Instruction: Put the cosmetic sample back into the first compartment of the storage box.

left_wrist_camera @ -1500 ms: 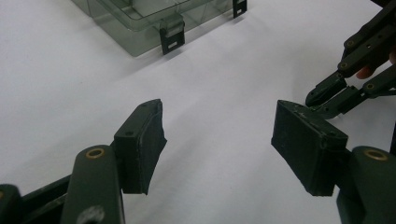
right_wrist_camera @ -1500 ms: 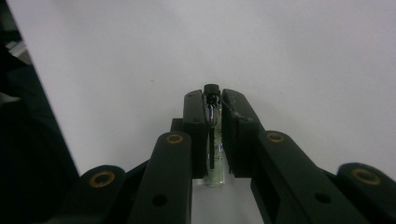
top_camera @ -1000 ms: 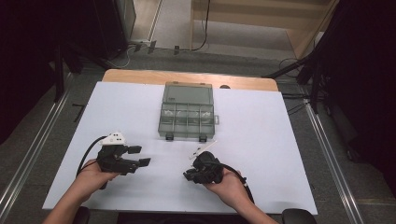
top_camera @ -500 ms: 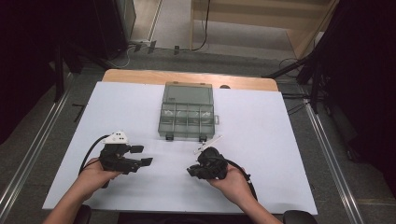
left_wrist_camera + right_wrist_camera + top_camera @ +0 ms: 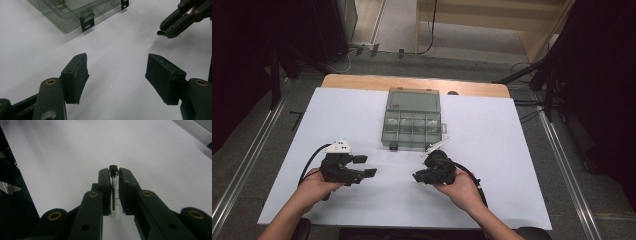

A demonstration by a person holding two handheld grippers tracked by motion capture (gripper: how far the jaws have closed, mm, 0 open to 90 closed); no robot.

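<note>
A small clear glass vial (image 5: 114,205) with a black cap sits pinched between the pads of my right gripper (image 5: 114,173), cap toward the fingertips. In the high view the right gripper (image 5: 418,176) hovers low over the white table, pointing left, just in front of a smoky clear compartment box (image 5: 413,120) with its lid closed. My left gripper (image 5: 366,166) rests at the front left, its jaws wide apart with nothing between them. The left gripper view shows the left gripper (image 5: 117,75) over bare white surface, the box's latched front (image 5: 86,21) and the right gripper's tips (image 5: 167,31) beyond.
The white sheet (image 5: 512,150) covers the table, with a wooden edge (image 5: 362,82) along the far side. Metal rails (image 5: 562,160) run along the floor on both sides. Cables trail from both grippers toward the person's forearms.
The right hand has shifted a little to the right and away from the person, still holding the vial. The left hand has stayed put.
</note>
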